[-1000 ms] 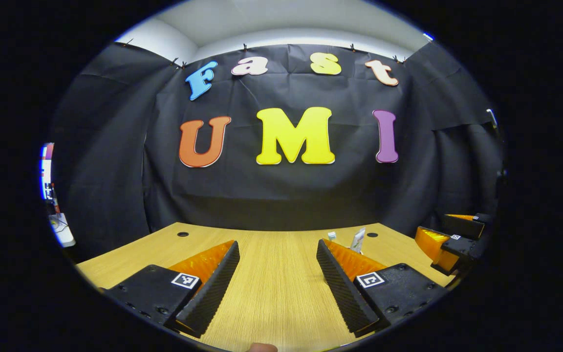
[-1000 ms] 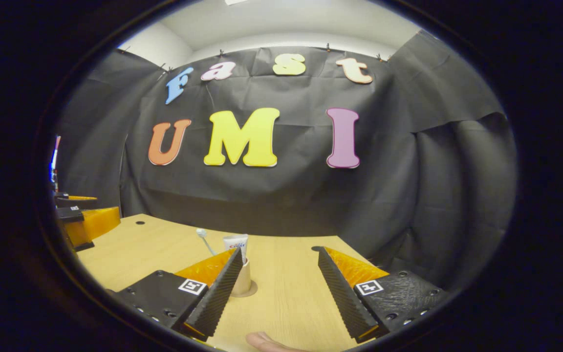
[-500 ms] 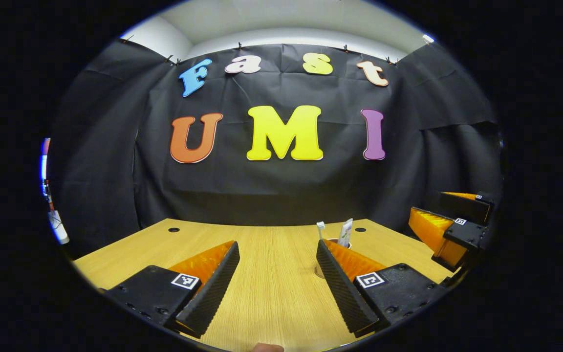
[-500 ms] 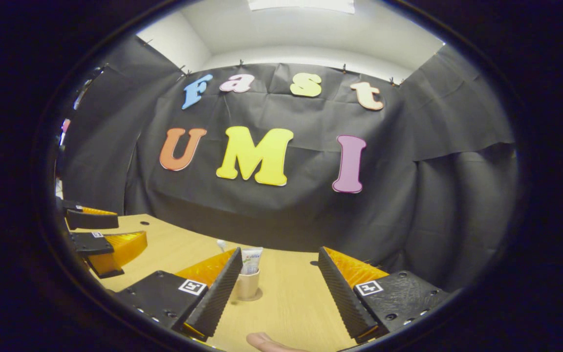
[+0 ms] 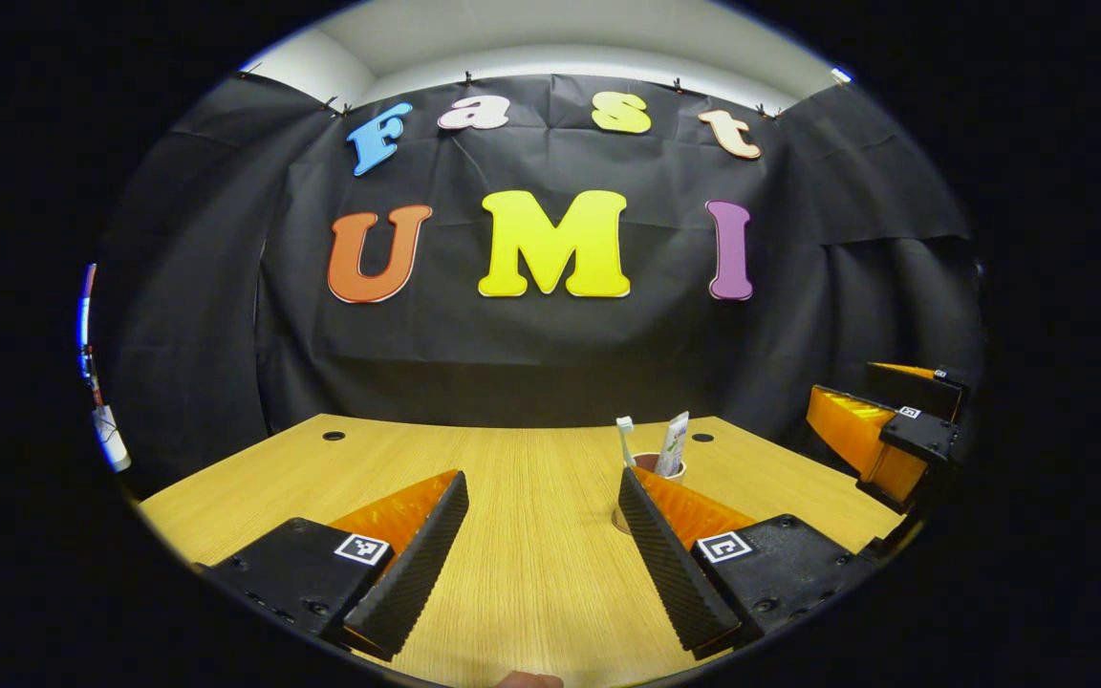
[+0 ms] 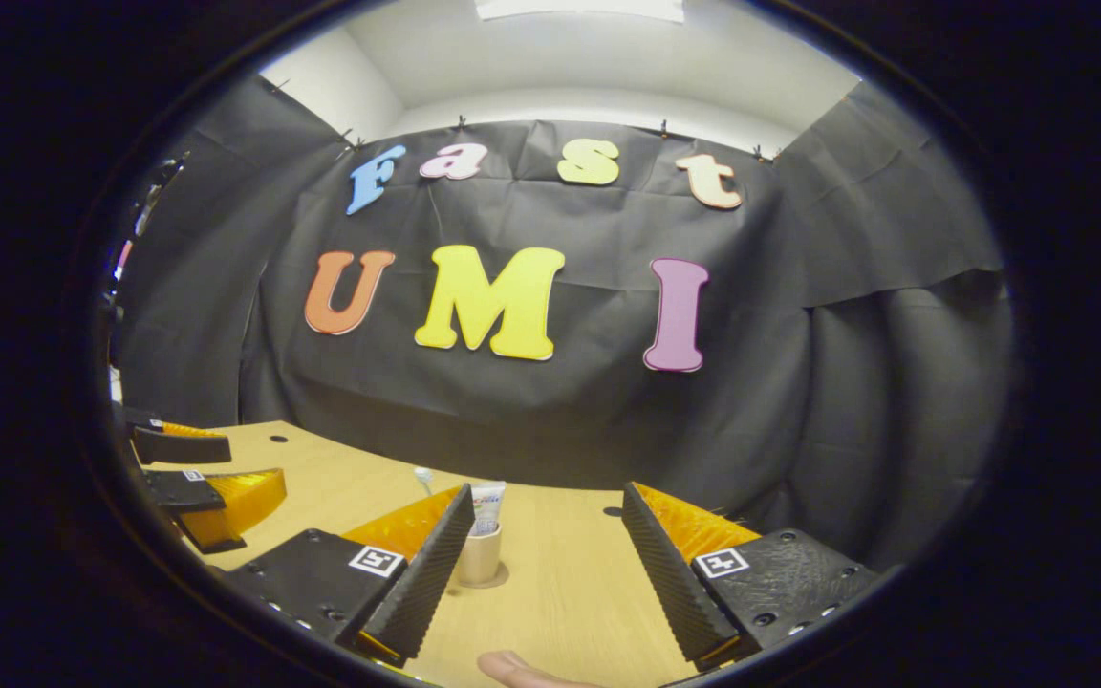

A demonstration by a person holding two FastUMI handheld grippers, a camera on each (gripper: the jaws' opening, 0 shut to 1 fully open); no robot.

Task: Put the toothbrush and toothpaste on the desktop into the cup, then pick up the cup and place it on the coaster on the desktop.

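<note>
Jaws released on both your left gripper (image 5: 541,535) and right gripper (image 6: 541,545) and drawn farther back from the cup (image 6: 480,556), which stands on its coaster (image 6: 498,577) on the table (image 6: 570,592), toothbrush (image 5: 624,438) and toothpaste (image 5: 674,445) inside, where the task wants it.

- The right gripper (image 6: 541,564) hovers over the desktop (image 6: 570,592), jaws wide apart, gripping nothing.
- The cup (image 6: 480,557) stands on the coaster (image 6: 497,577), holding the toothpaste (image 6: 487,506) and toothbrush (image 6: 424,477).
- The left gripper (image 6: 189,478) is at the desktop's left edge.
</note>
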